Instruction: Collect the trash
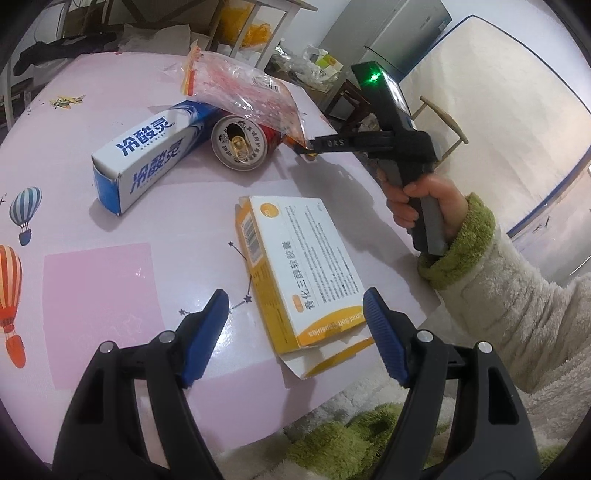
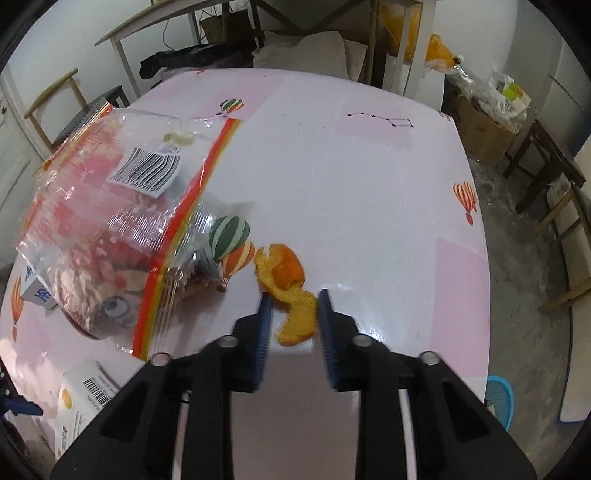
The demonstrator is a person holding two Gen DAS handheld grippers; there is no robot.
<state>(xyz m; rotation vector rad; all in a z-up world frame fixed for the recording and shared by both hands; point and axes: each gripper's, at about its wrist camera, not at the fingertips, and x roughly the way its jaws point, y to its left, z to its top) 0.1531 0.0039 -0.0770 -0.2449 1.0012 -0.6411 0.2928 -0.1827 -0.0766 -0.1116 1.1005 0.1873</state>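
Observation:
My left gripper [image 1: 295,306] is open, its blue pads on either side of the near end of a yellow and white medicine box [image 1: 299,273] lying on the pink table [image 1: 99,291]. My right gripper [image 2: 293,306] is open, with its pads around an orange peel [image 2: 286,284] on the table [image 2: 351,192]; the pads do not press it. It also shows in the left wrist view [image 1: 306,149], reaching in from the right. A crumpled clear plastic bag [image 2: 110,225] lies over a red can [image 1: 240,142] beside a blue and white toothpaste box [image 1: 147,155].
The table edge [image 1: 388,221] runs close on the right. A blue basket [image 2: 500,402] stands on the floor at the right. Chairs [image 2: 565,236], a cardboard box [image 2: 484,129] and a white desk [image 2: 155,26] surround the table.

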